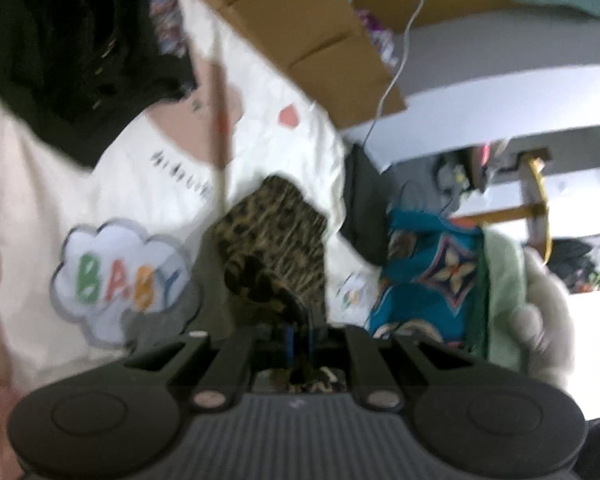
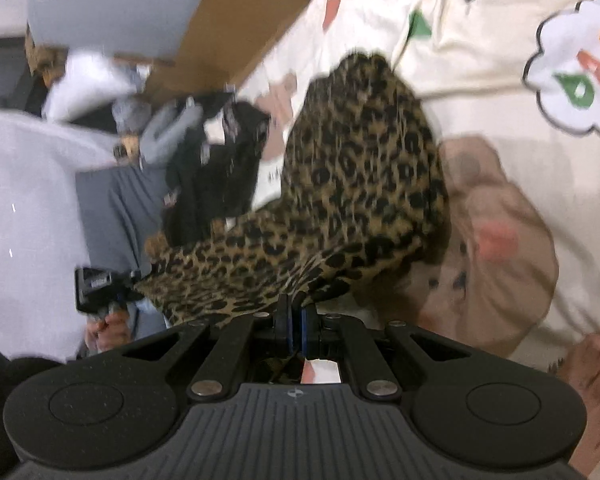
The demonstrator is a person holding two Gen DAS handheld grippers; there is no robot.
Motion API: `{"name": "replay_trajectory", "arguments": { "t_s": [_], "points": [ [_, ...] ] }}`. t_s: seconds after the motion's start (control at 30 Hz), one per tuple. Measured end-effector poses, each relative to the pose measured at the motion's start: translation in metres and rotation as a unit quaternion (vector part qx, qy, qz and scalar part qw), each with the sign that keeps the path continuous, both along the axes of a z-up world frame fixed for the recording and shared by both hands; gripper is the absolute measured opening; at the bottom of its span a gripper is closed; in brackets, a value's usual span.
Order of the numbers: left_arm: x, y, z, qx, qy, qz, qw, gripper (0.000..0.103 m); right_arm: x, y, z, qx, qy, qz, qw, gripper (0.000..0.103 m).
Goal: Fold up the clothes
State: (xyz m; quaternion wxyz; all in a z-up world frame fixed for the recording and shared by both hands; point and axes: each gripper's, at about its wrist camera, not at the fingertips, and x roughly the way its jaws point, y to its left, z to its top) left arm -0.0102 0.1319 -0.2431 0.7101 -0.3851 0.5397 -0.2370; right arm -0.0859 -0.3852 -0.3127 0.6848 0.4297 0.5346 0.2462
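Observation:
A leopard-print garment (image 2: 360, 200) hangs stretched between both grippers above a cream sheet (image 2: 480, 92) printed with cartoons. My right gripper (image 2: 296, 320) is shut on one edge of it, the cloth pinched between the blue pads. In the left wrist view my left gripper (image 1: 300, 316) is shut on the garment (image 1: 276, 232) too, and the cloth bunches up right at the fingers. The left gripper (image 2: 132, 282) also shows at the left of the right wrist view, on the cloth's far corner, with a hand (image 2: 108, 330) under it. Both views are blurred.
A black garment (image 1: 80, 60) lies on the sheet's far part. A teal patterned cloth (image 1: 432, 272) and a pale green one (image 1: 504, 280) pile up at the right. Cardboard boxes (image 1: 300, 28) stand along the sheet's edge. Toes (image 2: 592, 380) rest on the sheet at the lower right.

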Motion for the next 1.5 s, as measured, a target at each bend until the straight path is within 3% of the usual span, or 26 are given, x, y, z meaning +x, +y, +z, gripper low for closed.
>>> {"name": "replay_trajectory", "arguments": {
  "t_s": [0.1, 0.27, 0.4, 0.63, 0.77, 1.2, 1.5],
  "points": [
    [-0.012, 0.005, -0.018, 0.024, 0.043, -0.016, 0.9987, 0.007, -0.008, 0.013, -0.013, -0.01, 0.029, 0.035, 0.999, 0.002],
    [-0.025, 0.004, -0.074, 0.074, 0.12, -0.044, 0.989, 0.007, -0.014, 0.027, -0.049, -0.034, 0.094, 0.062, 0.993, 0.002],
    [-0.027, 0.007, -0.104, 0.085, 0.153, -0.04, 0.9837, 0.007, -0.011, 0.027, -0.054, -0.037, 0.1, 0.066, 0.992, 0.002],
    [-0.004, 0.013, -0.076, 0.021, 0.09, 0.003, 0.9958, 0.007, 0.001, 0.005, -0.041, -0.006, 0.059, 0.003, 0.998, 0.002],
    [0.015, 0.012, -0.064, -0.014, 0.063, 0.037, 0.9972, 0.007, 0.014, -0.009, -0.038, 0.008, 0.038, -0.041, 0.998, 0.002],
    [0.076, -0.014, -0.063, -0.036, 0.002, 0.079, 0.9962, 0.007, 0.057, -0.025, -0.039, -0.006, 0.009, -0.101, 0.995, 0.002],
    [0.114, -0.027, -0.082, 0.008, 0.007, 0.088, 0.996, 0.007, 0.087, -0.029, -0.049, -0.041, 0.021, -0.13, 0.99, 0.002]
  ]
}}
